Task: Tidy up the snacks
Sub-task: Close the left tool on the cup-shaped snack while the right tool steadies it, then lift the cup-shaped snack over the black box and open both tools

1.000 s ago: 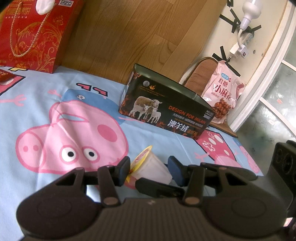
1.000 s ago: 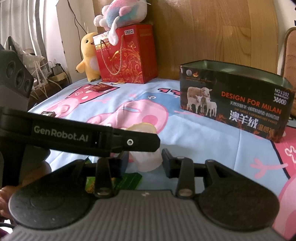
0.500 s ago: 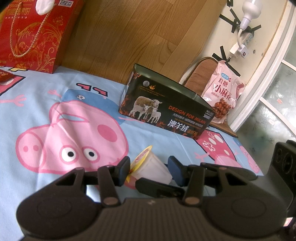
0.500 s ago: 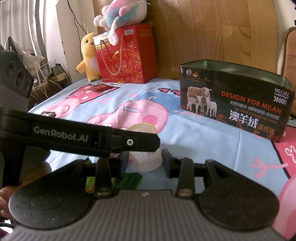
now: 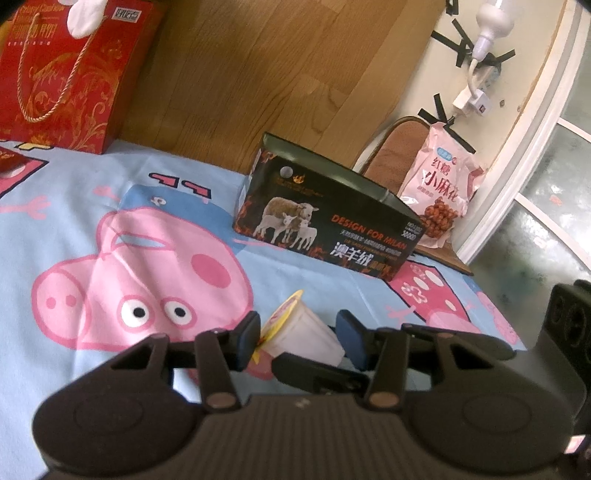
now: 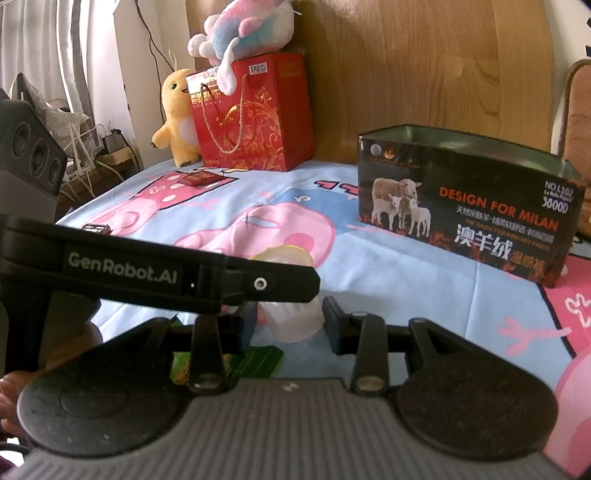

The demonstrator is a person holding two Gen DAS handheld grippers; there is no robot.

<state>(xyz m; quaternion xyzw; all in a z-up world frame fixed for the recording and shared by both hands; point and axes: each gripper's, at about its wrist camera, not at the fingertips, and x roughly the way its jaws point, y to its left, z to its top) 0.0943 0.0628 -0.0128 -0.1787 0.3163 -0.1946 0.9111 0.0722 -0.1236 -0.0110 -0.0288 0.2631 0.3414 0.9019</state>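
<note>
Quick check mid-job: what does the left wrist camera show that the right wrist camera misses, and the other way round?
Only the left wrist view: a pink snack bag on a chair beyond the bed, and a wall plug.

Only the right wrist view: a yellow plush toy, a pastel plush toy on the red gift bag, and a green packet under the gripper.

Both: the jelly cup, the black box, the red gift bag and the cartoon sheet.

Both handheld tools are showing matte black, ribbed housings with two round discs and brass-coloured pivot screws. The left gripper [image 5: 299,338] is wearing dark blue fingertip pads [image 5: 248,341]. The right gripper [image 6: 290,325] is facing an arm lettered "GenRobot.AI" in white.
</note>
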